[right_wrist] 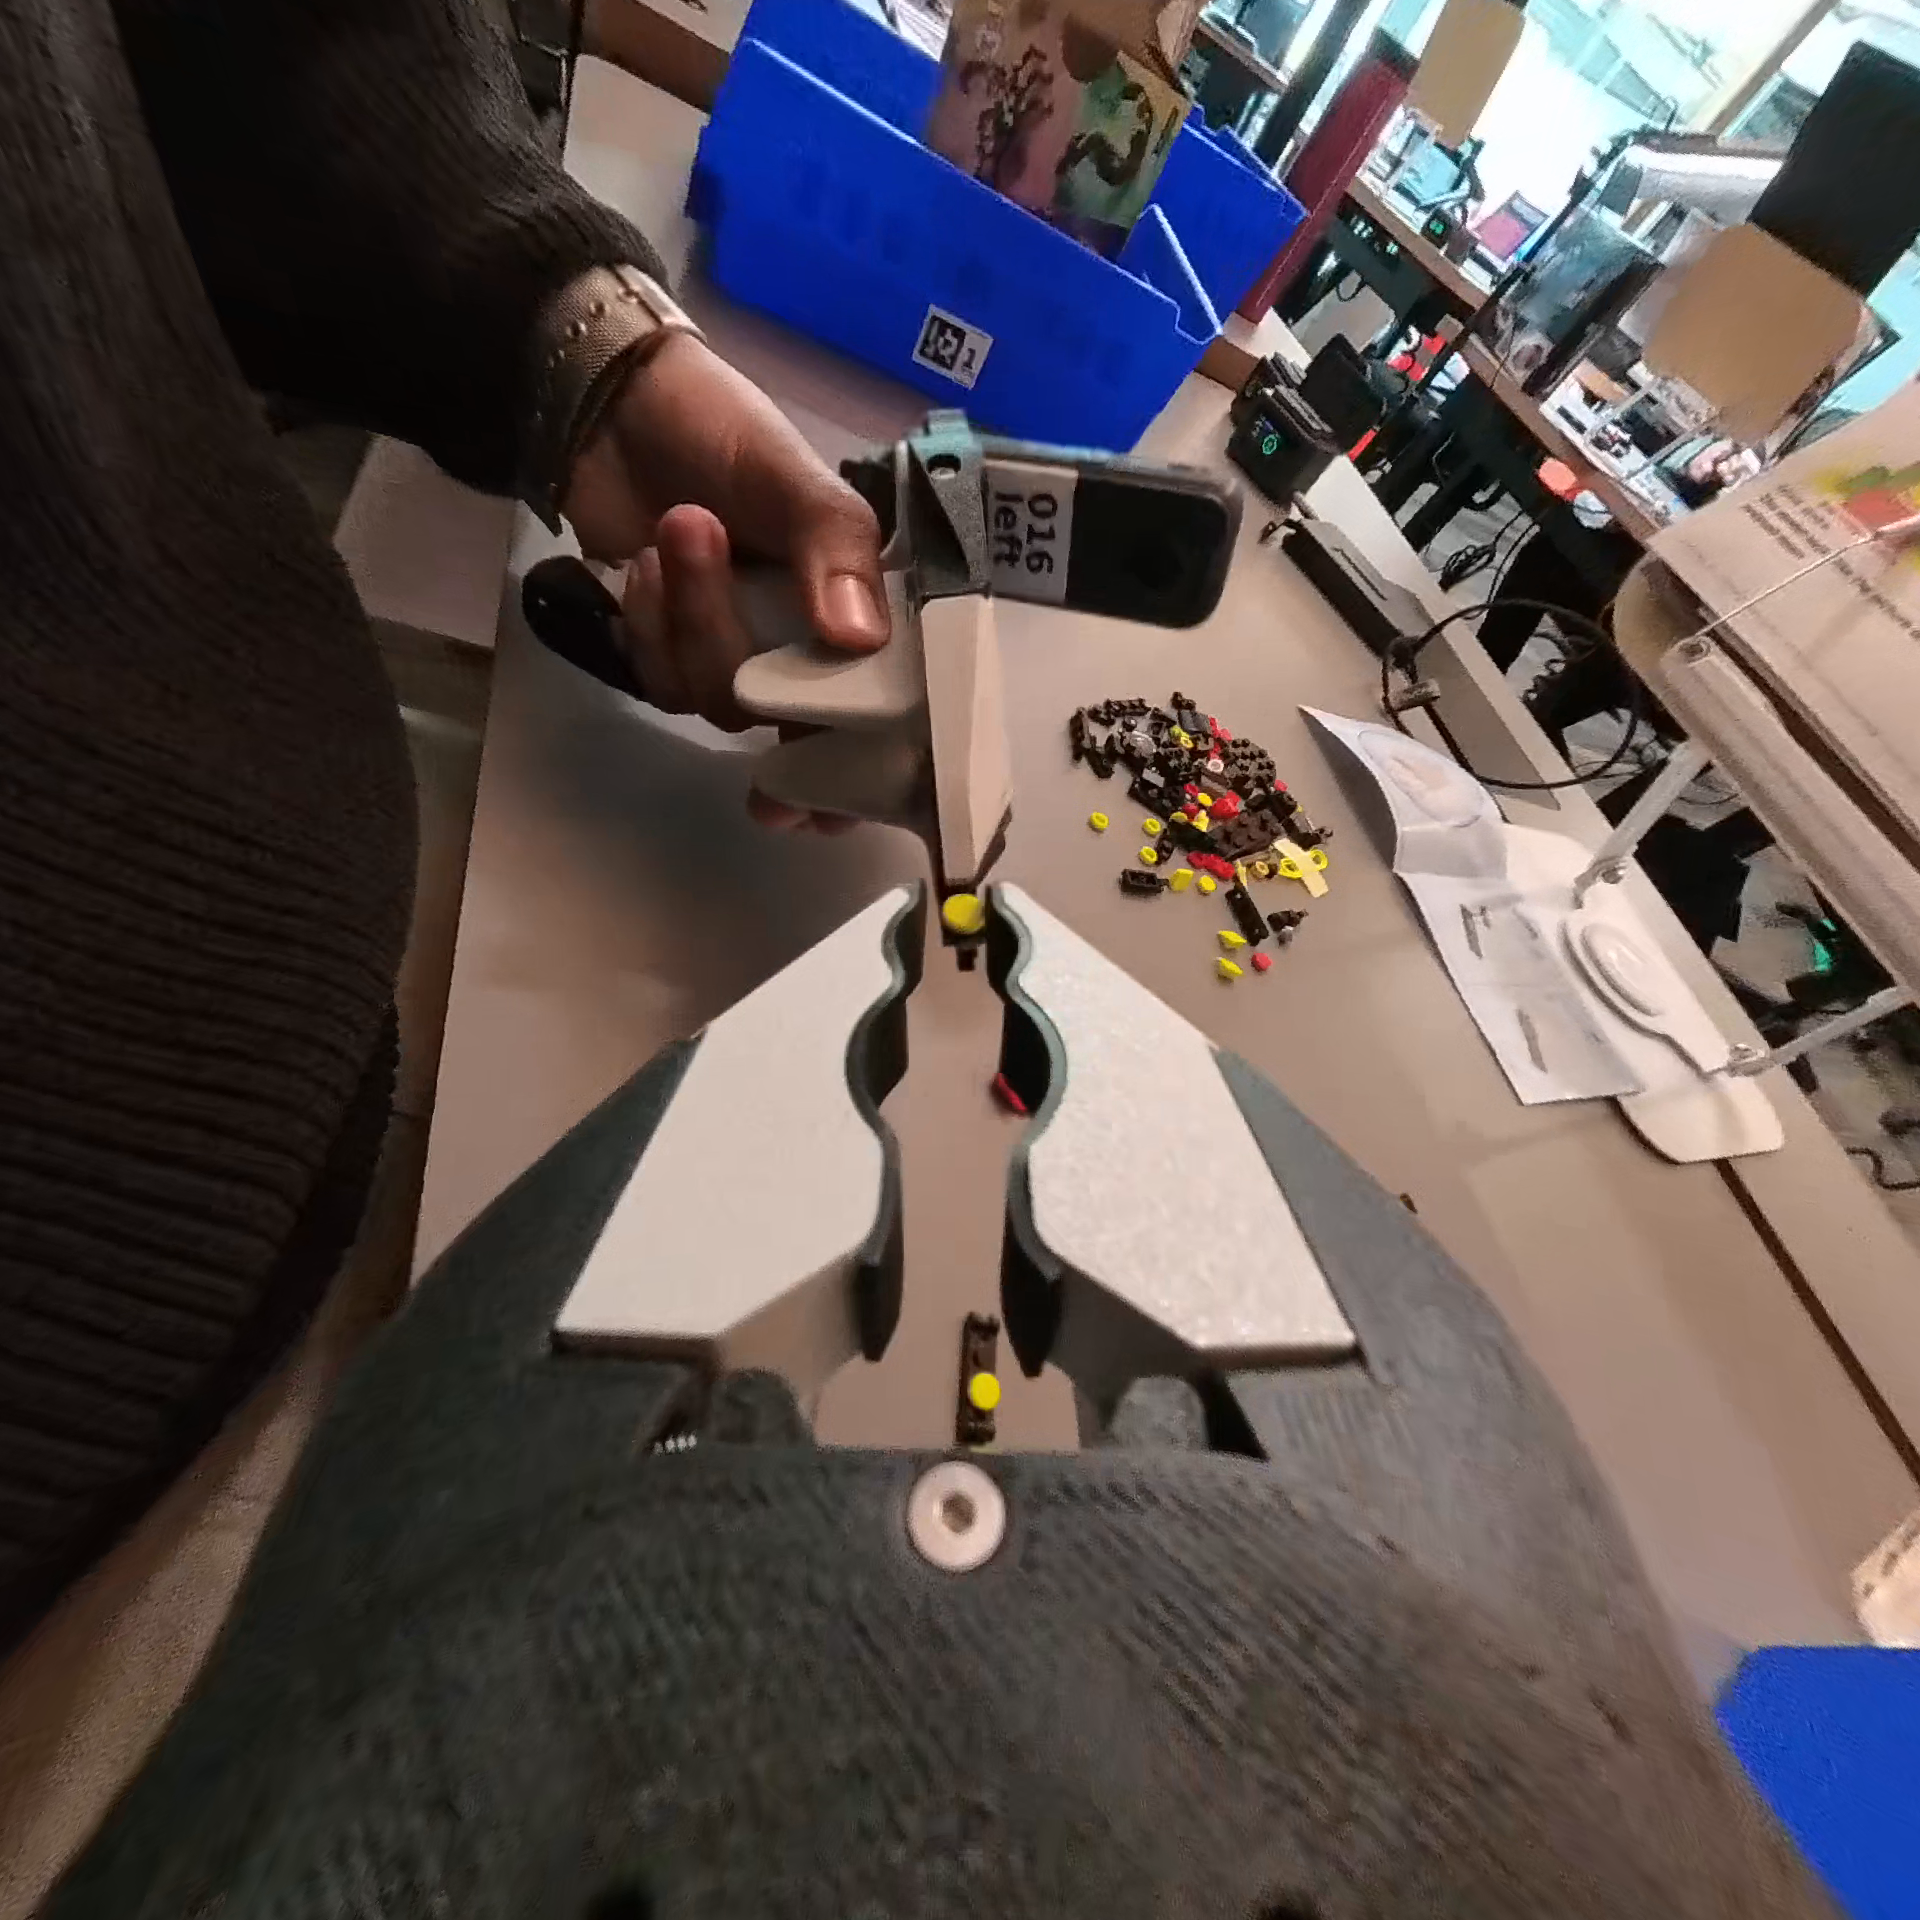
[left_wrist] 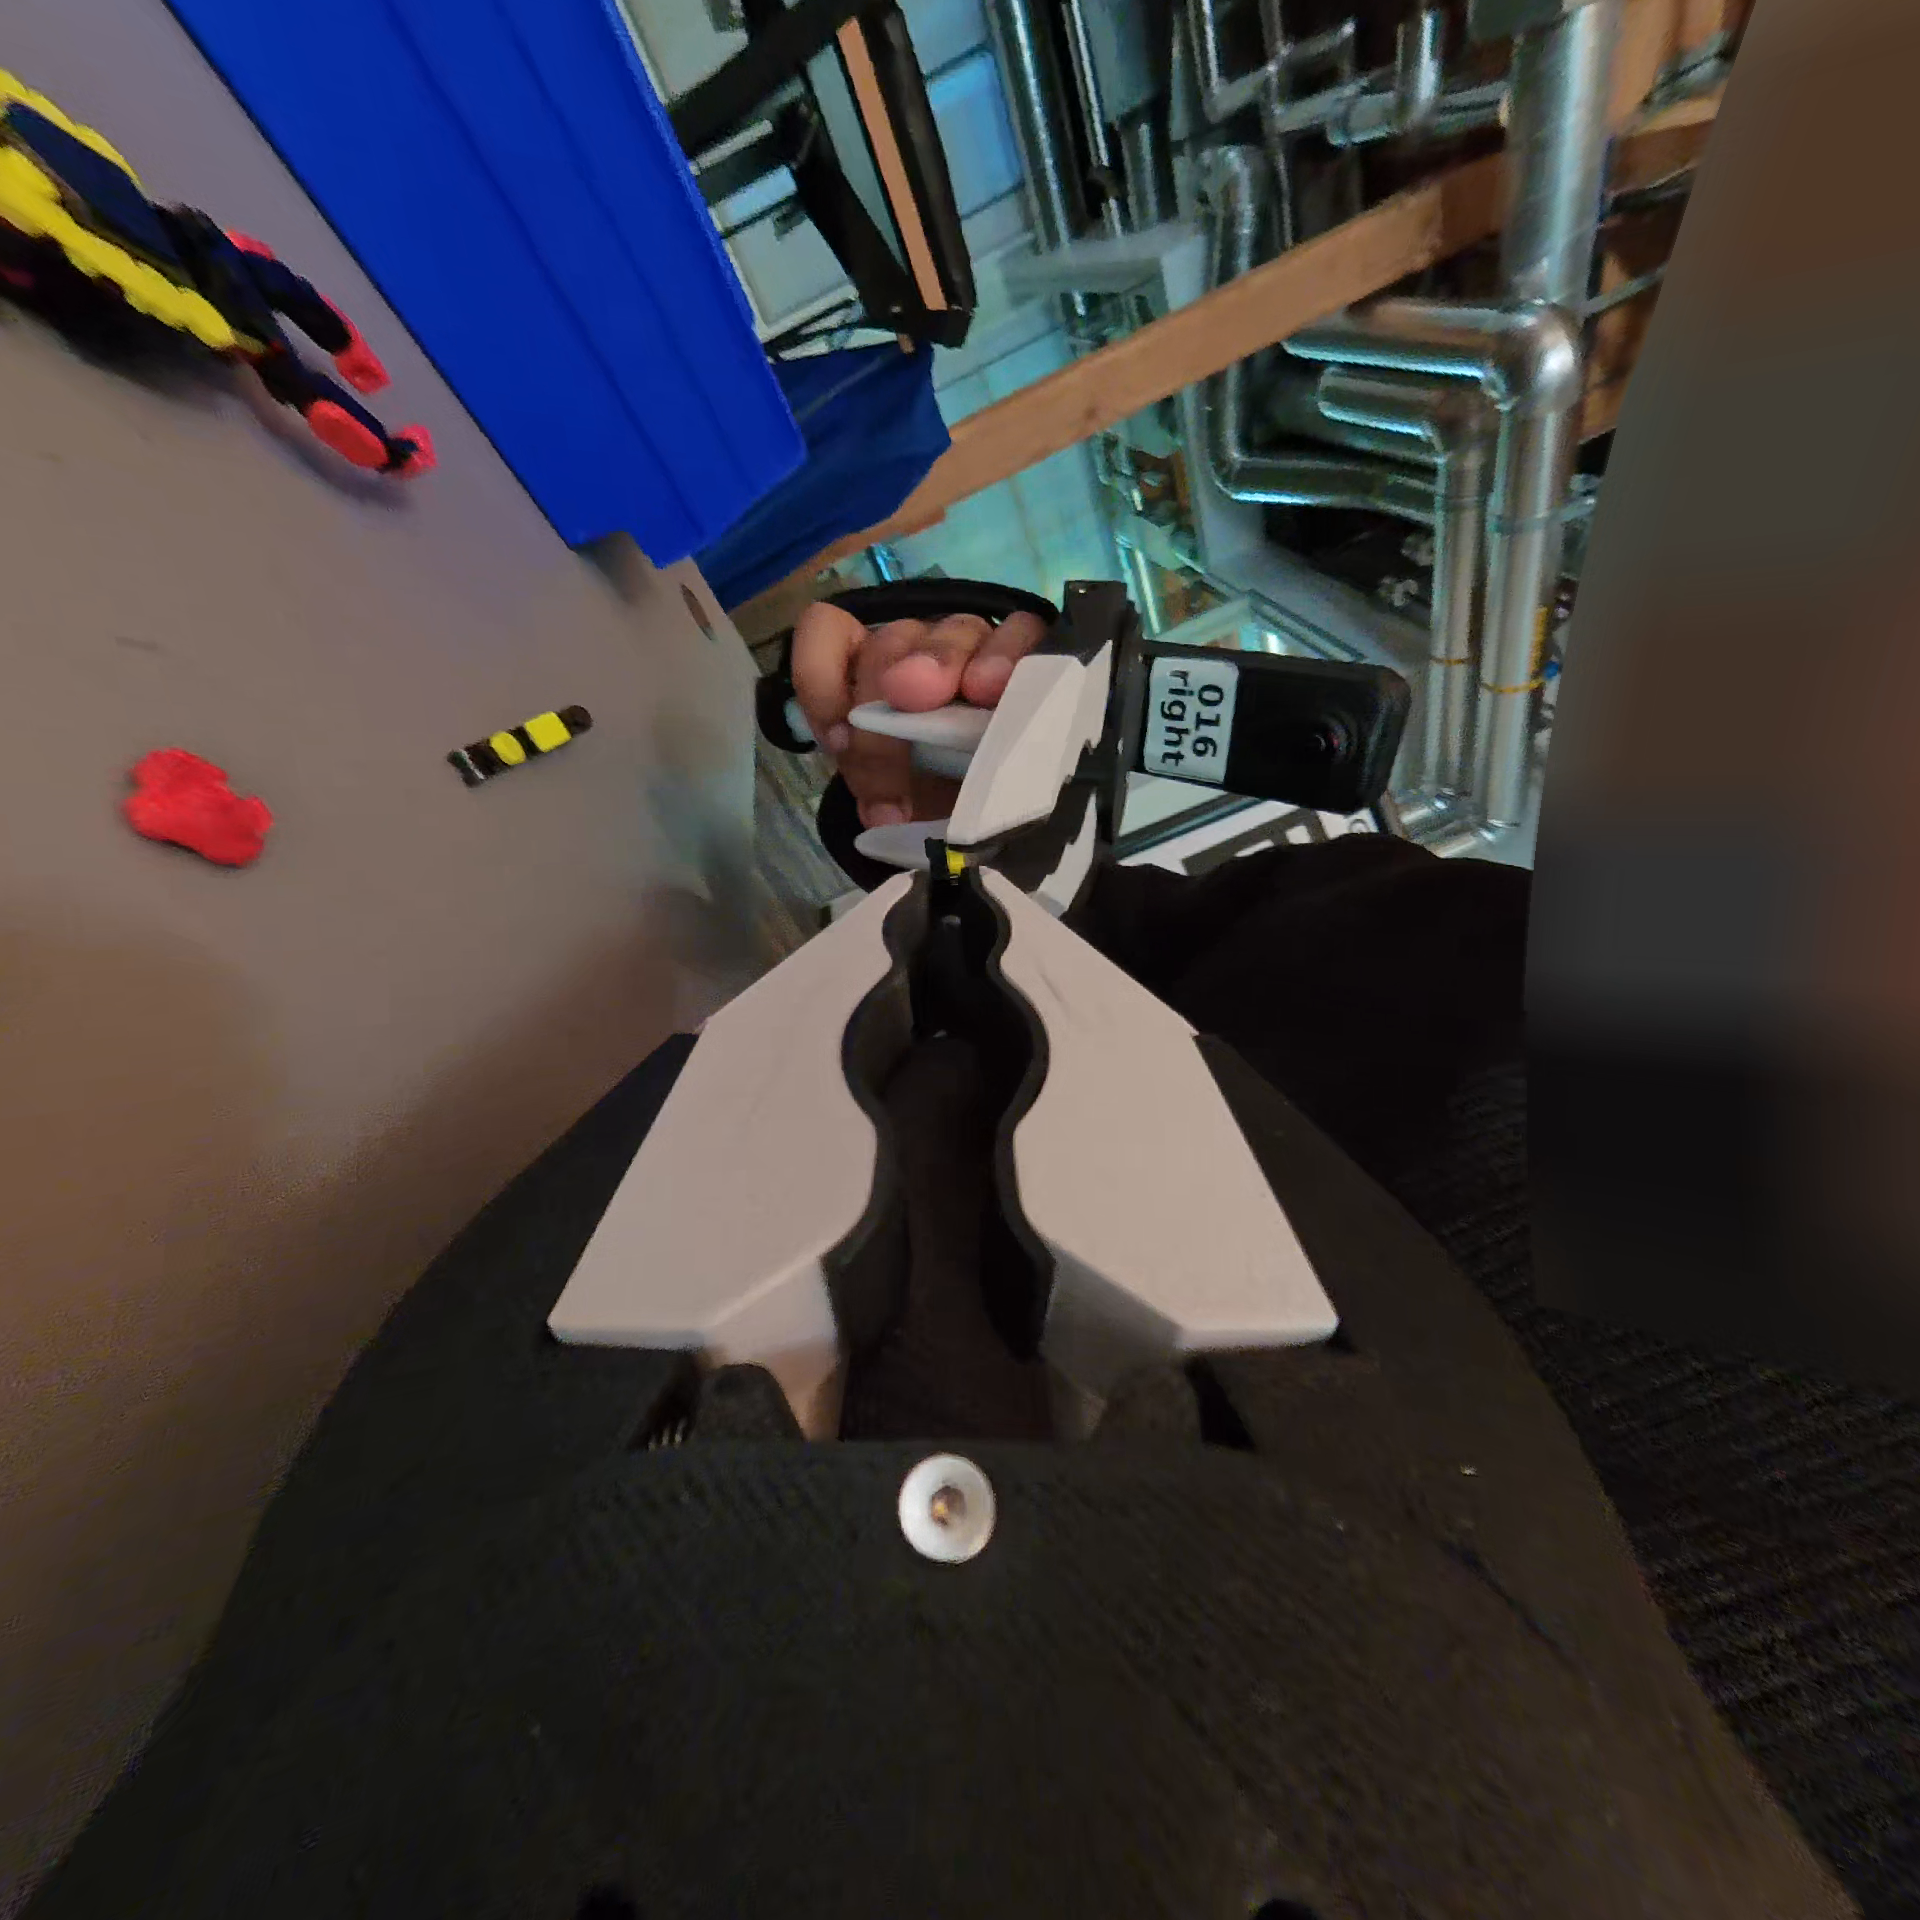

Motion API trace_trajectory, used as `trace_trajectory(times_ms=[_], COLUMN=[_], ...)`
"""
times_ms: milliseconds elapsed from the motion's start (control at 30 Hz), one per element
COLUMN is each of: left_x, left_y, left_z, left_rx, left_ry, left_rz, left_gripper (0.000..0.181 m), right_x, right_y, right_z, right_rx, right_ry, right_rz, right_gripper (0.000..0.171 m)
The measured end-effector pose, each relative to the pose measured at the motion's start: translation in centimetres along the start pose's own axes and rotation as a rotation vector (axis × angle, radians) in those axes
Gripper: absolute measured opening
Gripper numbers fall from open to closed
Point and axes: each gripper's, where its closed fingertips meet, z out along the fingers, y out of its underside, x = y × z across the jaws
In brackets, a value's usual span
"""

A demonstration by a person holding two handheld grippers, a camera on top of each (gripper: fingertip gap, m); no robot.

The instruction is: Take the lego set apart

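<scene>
1. Two hand-held grippers meet tip to tip above the grey bench (right_wrist: 644,935), each gripped by a person's hand.
2. The left gripper (left_wrist: 948,871) has its white fingers (left_wrist: 769,1132) drawn nearly together at the tips, pinching one end of a small black lego strip with a yellow round stud (right_wrist: 961,914).
3. The right gripper (right_wrist: 958,920) has its fingers (right_wrist: 1132,1153) narrowed around the same strip from the opposite side; the tips look close to it, but I cannot tell whether they actually press on it.
4. A second black strip with a yellow stud (right_wrist: 979,1382) lies on the bench below, seen between the right gripper's fingers, and a small red piece (right_wrist: 1006,1093) lies just beside it further up.
5. A loose heap of black, yellow and red lego pieces (right_wrist: 1205,810) sits on the bench to the right, near some white paper sheets (right_wrist: 1507,935).
6. From the left wrist view, a larger yellow, dark blue and red lego build (left_wrist: 156,281) rests on the bench, with a red lump of bricks (left_wrist: 197,808) and a short black-and-yellow bar (left_wrist: 520,743) well apart from it.
7. A blue plastic bin (right_wrist: 935,260) stands at the back of the bench.
</scene>
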Motion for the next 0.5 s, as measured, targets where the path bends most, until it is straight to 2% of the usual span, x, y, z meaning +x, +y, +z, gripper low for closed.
trace_trajectory(times_ms=[233,500], left_x=[1.0,1.0], left_y=[0.8,0.7], left_z=[0.1,0.3], left_rx=[-0.044,-0.003], left_ry=[0.08,0.14], left_rz=[-0.039,-0.201], left_gripper=[0.004,0.004], right_x=[-0.7,-0.5], right_y=[-0.9,-1.1], right_z=[-0.4,-0.6], right_rx=[0.056,0.027], right_ry=[-0.102,-0.1], right_rz=[0.102,0.197], right_gripper=[0.007,0.006])
